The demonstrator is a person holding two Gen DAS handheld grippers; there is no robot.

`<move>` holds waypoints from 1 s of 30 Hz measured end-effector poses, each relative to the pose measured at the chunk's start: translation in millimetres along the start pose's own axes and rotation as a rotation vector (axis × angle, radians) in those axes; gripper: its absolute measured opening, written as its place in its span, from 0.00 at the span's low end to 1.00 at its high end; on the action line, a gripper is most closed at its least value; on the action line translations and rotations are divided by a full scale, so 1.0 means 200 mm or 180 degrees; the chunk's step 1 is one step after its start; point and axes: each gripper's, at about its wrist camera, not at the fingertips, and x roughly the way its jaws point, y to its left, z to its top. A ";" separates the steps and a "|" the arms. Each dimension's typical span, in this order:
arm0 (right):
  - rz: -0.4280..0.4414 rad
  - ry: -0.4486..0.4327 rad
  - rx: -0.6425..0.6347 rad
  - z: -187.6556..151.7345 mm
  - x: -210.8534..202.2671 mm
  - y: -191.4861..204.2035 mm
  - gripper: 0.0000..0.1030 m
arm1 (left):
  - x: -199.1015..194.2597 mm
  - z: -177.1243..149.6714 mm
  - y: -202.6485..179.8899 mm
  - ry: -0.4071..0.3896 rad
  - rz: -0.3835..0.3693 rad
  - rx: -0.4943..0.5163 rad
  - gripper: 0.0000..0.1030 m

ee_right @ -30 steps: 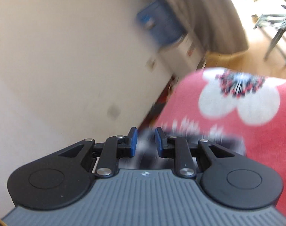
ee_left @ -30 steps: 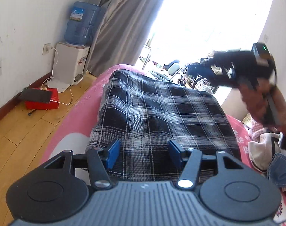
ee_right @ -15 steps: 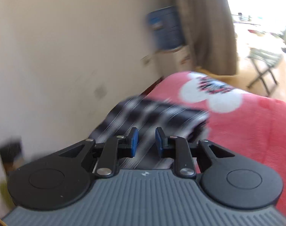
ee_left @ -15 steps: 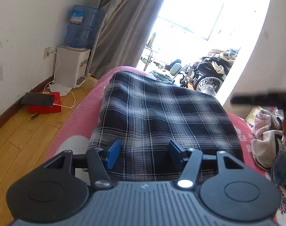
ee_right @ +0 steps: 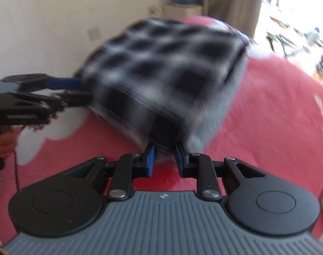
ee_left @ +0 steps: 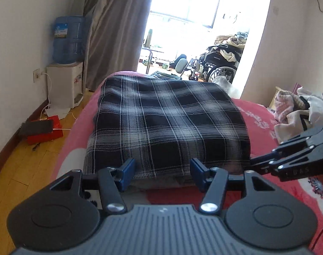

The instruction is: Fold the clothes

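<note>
Folded plaid garment (ee_left: 165, 125) is lying on the pink bed (ee_left: 263, 119), left gripper (ee_left: 161, 173) spread at its near edge, right gripper (ee_right: 164, 158) narrowly parted, pinching nothing, at its near corner; soft, light, floppy, so likely needing edge or corner grabs.

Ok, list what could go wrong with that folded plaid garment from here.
1. The left gripper stands open at the plaid garment's near edge, and the right gripper is open at a corner; a shallow grab may lift only the top layer and undo the fold.
2. The garment lies close to the side of the pink bedspread; a push could slide it toward the wooden floor.
</note>
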 end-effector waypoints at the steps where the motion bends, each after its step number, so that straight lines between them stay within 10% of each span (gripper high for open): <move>1: 0.0017 -0.0016 0.0119 -0.03 -0.03 0.00 0.20 | -0.04 -0.01 0.00 -0.0005 -0.0025 -0.0071 0.58; 14: -0.0034 0.0289 0.0646 -0.33 -0.34 0.17 0.33 | -0.44 -0.17 -0.29 0.0487 0.0032 -0.0342 0.76; 30: -0.0139 -0.0100 0.0530 -0.58 -1.08 0.30 0.83 | -1.11 -0.13 -0.91 0.0442 0.0598 -0.0314 1.00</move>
